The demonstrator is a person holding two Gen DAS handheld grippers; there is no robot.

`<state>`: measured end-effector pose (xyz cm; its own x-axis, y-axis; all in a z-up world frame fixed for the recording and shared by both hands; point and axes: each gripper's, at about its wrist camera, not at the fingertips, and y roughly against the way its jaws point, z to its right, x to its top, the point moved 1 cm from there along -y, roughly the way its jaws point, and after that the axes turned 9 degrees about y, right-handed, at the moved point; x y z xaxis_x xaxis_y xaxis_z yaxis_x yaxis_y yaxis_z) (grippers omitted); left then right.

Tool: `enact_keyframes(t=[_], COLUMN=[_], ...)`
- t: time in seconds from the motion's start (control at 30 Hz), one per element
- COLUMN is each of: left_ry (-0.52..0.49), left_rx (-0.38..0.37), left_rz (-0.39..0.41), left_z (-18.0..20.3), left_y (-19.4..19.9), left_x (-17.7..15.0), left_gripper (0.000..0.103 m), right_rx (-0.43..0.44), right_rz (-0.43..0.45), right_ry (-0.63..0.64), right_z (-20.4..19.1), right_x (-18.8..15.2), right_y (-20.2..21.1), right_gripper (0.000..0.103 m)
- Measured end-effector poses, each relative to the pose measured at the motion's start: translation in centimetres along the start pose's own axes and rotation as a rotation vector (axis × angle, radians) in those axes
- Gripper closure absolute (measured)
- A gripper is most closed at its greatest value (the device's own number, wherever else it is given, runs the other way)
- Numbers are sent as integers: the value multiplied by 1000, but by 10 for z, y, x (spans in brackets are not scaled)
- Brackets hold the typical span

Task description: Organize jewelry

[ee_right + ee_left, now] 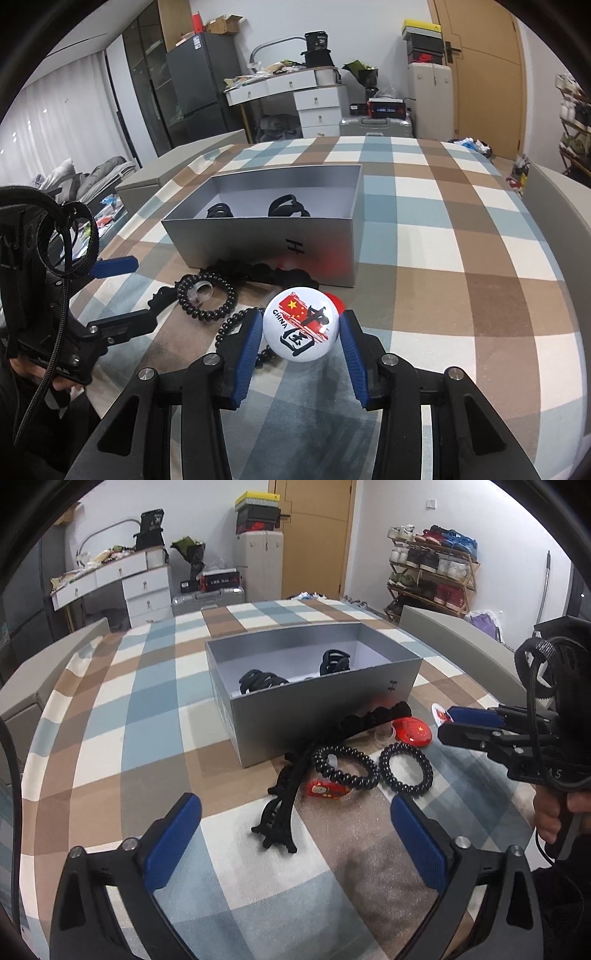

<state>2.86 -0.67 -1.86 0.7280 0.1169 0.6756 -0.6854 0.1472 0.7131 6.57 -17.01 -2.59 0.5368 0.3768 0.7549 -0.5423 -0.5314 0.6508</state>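
- Right now the right gripper [302,334] is clamped on the white round badge [301,328], lifted just near of the grey box [266,240].
- Carry it level over the near wall, then release low inside, clear of the black hair clips [284,206] already there.
- Meanwhile the left gripper [295,834] hangs wide open and empty above the long black claw clip [280,812]; keep it off the coil hair ties [406,770].

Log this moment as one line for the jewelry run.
right gripper: shut on white badge | left gripper: open, empty | grey box: two black clips inside
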Motion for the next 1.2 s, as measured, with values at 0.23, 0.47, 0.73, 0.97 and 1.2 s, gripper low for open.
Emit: enact_keyframes(t=[0.23, 0.47, 0.73, 0.97, 1.2], left_ry=[5, -12, -5, -22, -6], left_rx=[43, 53, 31, -15, -49], left_rz=[-74, -64, -1, 37, 101], left_z=[-1, 1, -1, 3, 1], left_y=[-13, -10, 2, 9, 19], left_x=[-6, -9, -5, -2, 5], left_gripper=[62, 84, 84, 84, 84], right_rx=[0, 1, -2, 7, 12], right_rz=[4, 7, 22, 45, 91], right_ry=[-1, 1, -3, -12, -29], right_z=[1, 1, 2, 4, 6], right_x=[1, 1, 2, 3, 6], right_y=[1, 2, 6, 9, 17], right_gripper=[61, 61, 61, 61, 61])
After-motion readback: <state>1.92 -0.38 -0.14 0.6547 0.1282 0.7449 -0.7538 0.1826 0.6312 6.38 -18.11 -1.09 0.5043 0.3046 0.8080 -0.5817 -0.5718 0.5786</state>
